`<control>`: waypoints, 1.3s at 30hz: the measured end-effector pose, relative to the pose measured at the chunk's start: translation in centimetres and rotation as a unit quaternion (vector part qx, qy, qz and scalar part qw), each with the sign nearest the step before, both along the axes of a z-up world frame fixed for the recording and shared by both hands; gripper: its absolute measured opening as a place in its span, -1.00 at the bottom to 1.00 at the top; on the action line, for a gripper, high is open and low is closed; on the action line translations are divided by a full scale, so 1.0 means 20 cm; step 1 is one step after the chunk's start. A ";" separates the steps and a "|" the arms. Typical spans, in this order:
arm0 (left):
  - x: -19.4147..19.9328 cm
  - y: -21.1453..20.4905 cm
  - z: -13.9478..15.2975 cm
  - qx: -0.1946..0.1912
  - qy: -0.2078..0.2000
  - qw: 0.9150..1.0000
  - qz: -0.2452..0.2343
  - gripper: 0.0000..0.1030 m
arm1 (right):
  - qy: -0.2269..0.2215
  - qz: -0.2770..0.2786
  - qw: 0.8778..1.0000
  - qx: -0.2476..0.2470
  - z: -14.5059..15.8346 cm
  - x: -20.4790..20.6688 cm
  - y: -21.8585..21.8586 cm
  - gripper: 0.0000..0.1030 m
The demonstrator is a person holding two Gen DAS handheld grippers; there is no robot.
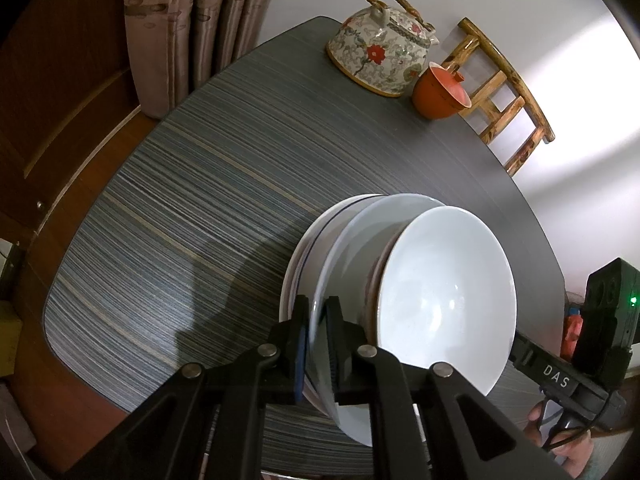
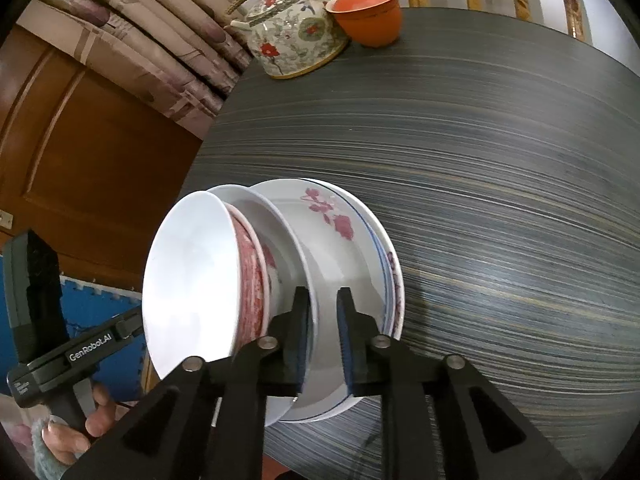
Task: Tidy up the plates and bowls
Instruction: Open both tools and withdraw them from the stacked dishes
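Plates and bowls (image 2: pixel 328 240) piled in one stack, sitting near the front edge of a dark striped table (image 1: pixel 200 200). Beyond the far end of the table, a wooden chair (image 1: pixel 508 92). On that far end, well apart from the stack, a flowered teapot (image 1: pixel 380 52) with a woven handle, just beside an orange lidded cup (image 1: pixel 440 92).

From the bottom of the stack up: a flowered plate (image 2: pixel 332 216) with a blue rim line, a deep white plate (image 1: pixel 352 248), a red-patterned bowl (image 2: pixel 252 280), and a plain white bowl (image 1: pixel 444 292) nested on top.

Likely step in hand: setting down or squaring up the stack, with a claw on each side. To do it well:
- Keep the stack level.
- Confirm a flat seat on the table before letting go.
- Release one side at a time.
- Draw each claw straight back off the rim without nudging the bowls above.

Left claw (image 1: pixel 318 340): nearly closed, pads pinching the rim of the deep white plate.

Right claw (image 2: pixel 324 336): slightly apart, straddling the same plate's rim on the opposite side. One pad against the rim, the other clear of it with a visible gap; not clamping.
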State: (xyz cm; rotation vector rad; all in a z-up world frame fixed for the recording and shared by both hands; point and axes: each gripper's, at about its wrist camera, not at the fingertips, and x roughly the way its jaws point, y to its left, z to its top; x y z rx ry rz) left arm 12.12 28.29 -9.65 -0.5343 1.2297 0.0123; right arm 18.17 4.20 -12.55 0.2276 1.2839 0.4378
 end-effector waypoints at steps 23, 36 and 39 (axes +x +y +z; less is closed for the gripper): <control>-0.01 0.01 0.07 0.046 0.000 0.999 -0.005 -0.46 | -0.035 -0.014 0.999 0.009 0.11 -0.09 -0.11 0.10; -0.17 -0.10 0.34 0.131 -0.087 0.988 -0.005 -0.12 | -0.083 0.007 0.997 -0.004 0.19 -0.22 -0.10 0.17; -0.25 -0.17 0.40 0.183 -0.116 0.976 -0.003 -0.12 | -0.116 0.021 0.993 -0.031 0.24 -0.30 -0.08 0.19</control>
